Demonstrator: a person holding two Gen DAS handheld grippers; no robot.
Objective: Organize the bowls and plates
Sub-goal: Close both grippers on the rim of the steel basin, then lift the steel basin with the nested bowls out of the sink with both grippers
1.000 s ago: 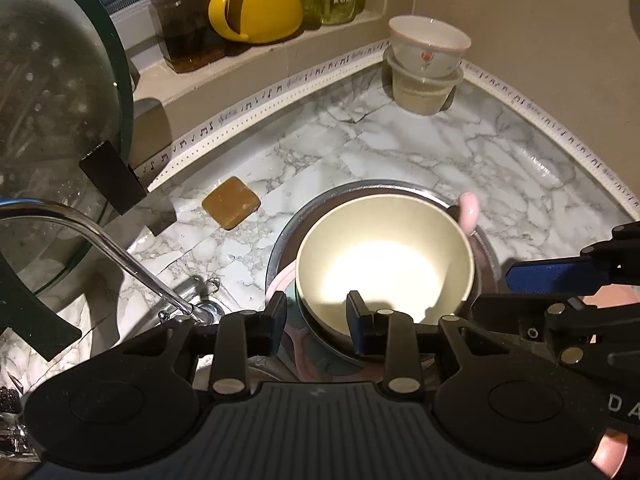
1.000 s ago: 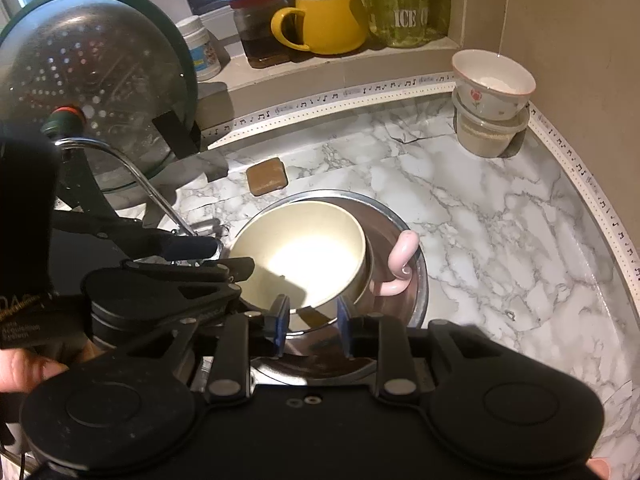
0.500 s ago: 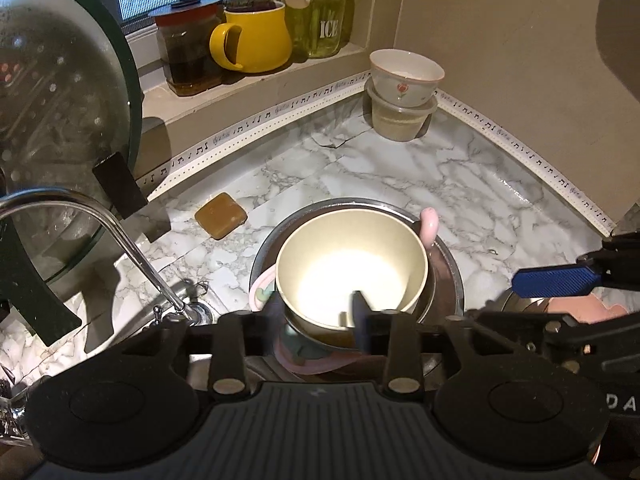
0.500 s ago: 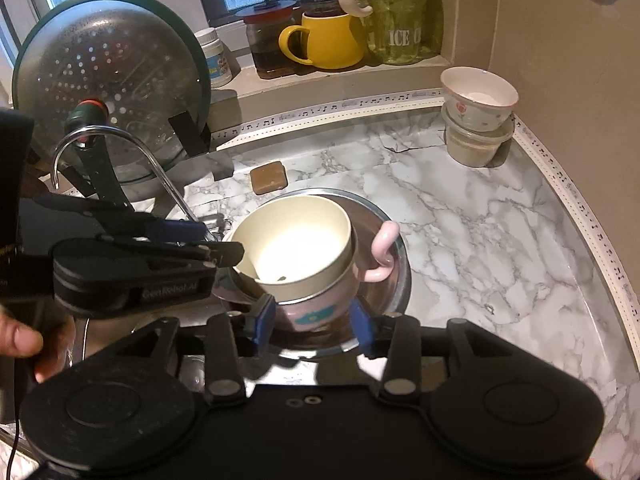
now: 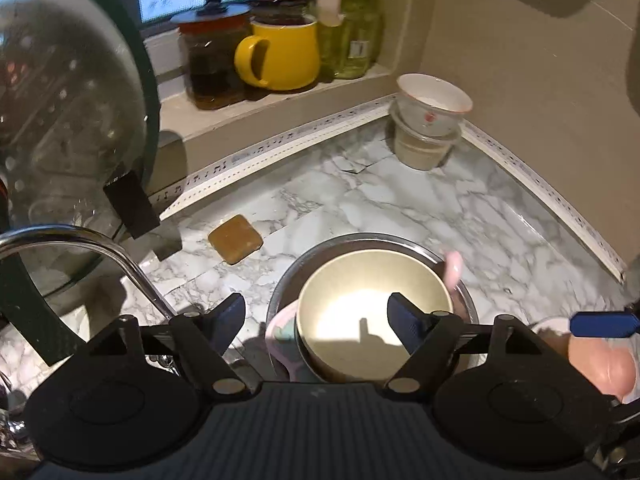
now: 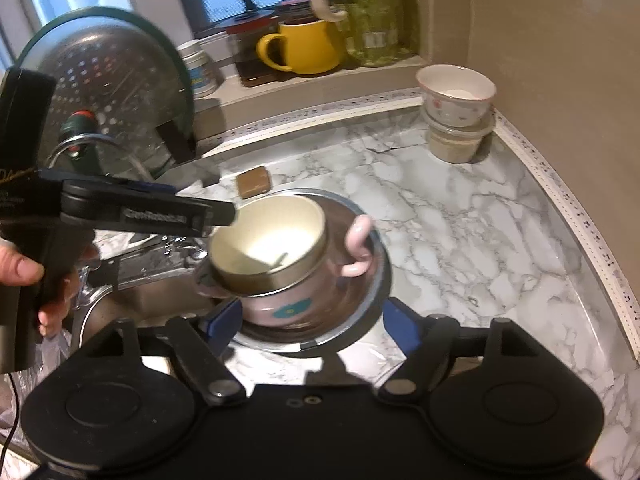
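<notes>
A cream bowl (image 5: 372, 276) sits nested in a pink handled pot (image 5: 280, 328), and both stand in a steel bowl (image 5: 360, 237) on the marble counter. My left gripper (image 5: 318, 320) hangs just above the stack's near side. Its jaws are opening, with the right pad over the bowl's inside and pressing on nothing. In the right wrist view the cream bowl (image 6: 268, 236), pink pot (image 6: 280, 304) and steel bowl (image 6: 360, 296) lie ahead of my right gripper (image 6: 312, 324). Its jaws are opening too, the pads either side of the pot and clear of it.
Stacked small bowls (image 5: 432, 104) stand in the back corner. A brown soap bar (image 5: 235, 238) lies on the counter, and a faucet (image 5: 80, 240) arches over the sink at left. A glass lid (image 5: 60, 120) leans behind it. A yellow mug (image 5: 280, 56) and jars line the sill.
Both grippers' jaws have spread from narrow to wide and both have drawn back a little from the stack. The cream bowl stays in the pink pot inside the steel bowl.
</notes>
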